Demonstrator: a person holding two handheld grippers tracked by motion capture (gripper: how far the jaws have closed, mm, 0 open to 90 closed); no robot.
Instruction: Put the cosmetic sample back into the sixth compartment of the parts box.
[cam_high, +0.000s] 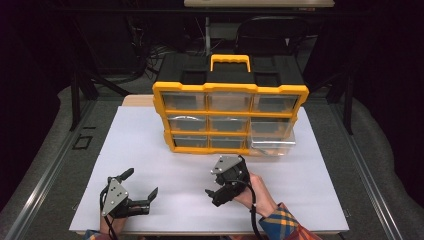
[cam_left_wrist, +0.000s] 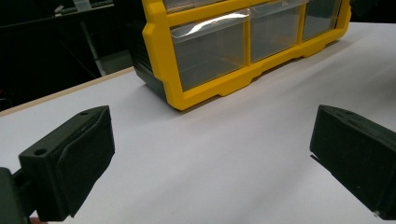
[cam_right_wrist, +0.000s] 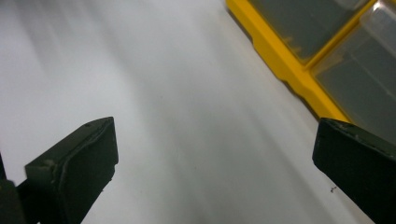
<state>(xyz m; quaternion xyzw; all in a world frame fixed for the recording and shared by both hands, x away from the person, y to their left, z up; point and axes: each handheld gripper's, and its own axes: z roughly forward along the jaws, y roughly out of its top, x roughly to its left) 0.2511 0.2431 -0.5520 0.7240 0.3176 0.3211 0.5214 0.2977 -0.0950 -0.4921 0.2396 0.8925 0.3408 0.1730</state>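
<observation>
Room: white table (cam_high: 150, 150) bare across near half, both sides of the grippers free.
Organizer (cam_high: 230, 112): yellow-framed, far centre, long axis left-right, drawers face near.
Bottom-right drawer (cam_high: 272, 142): pulled out partway.
L gripper (cam_high: 141, 186): near left, jaws spread, nothing held.
R gripper (cam_high: 215, 192): near centre, jaws apart, nothing held.

Top edge of the left gripper view slices off the yellow organizer (cam_left_wrist: 243, 46) above its lowest drawers. Right gripper view clips it at two o'clock, only a streaky, blurred frame corner left. In the high view the drawer contents are too small and glary to read, and the person's sleeve (cam_high: 285, 225) runs off at six o'clock.
</observation>
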